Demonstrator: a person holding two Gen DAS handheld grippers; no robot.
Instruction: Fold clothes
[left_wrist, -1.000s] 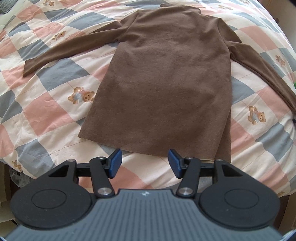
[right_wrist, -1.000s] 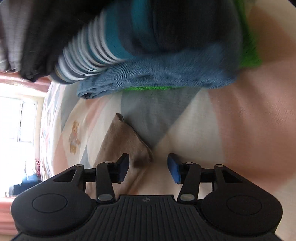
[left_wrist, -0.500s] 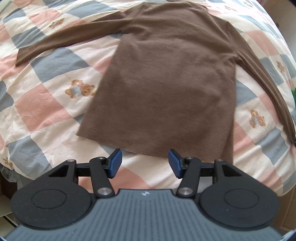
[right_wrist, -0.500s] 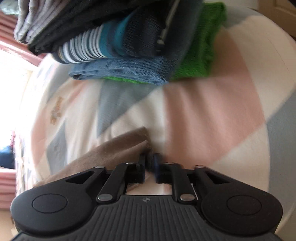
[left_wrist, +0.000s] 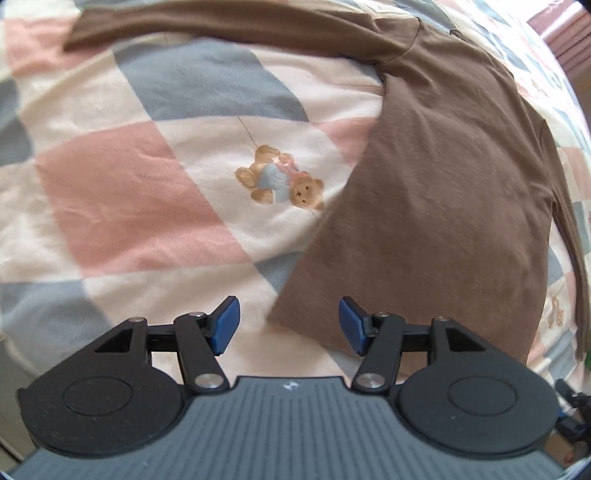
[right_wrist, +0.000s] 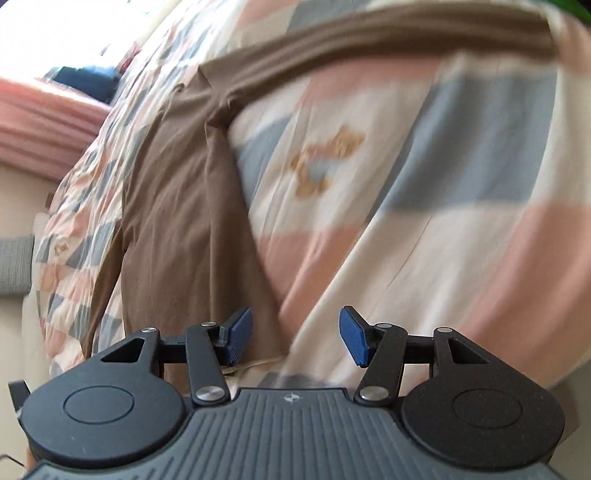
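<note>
1. A quilt (left_wrist: 140, 206) in pink, grey-blue and cream checks covers the bed and fills most of both views; in the right wrist view it is partly blurred.
2. A brown long-sleeved shirt (left_wrist: 443, 192) lies spread flat on the quilt. In the left wrist view its body takes up the right half, with one sleeve (left_wrist: 221, 22) stretched across the far edge toward the left. In the right wrist view the same shirt (right_wrist: 177, 221) sits left of centre, with a sleeve running along the far side to the right.
3. The left gripper (left_wrist: 289, 325) is low over the near-left hem corner of the shirt, its blue-padded fingers (left_wrist: 225, 325) spread apart on either side of that corner and holding nothing.
4. The right gripper (right_wrist: 296, 334) is at the near edge of the shirt, fingers (right_wrist: 239, 334) spread wide and empty; the left pad lies over brown cloth, the right over quilt.
5. A printed teddy bear (left_wrist: 282, 182) shows on a cream square just left of the shirt's side edge.
</note>
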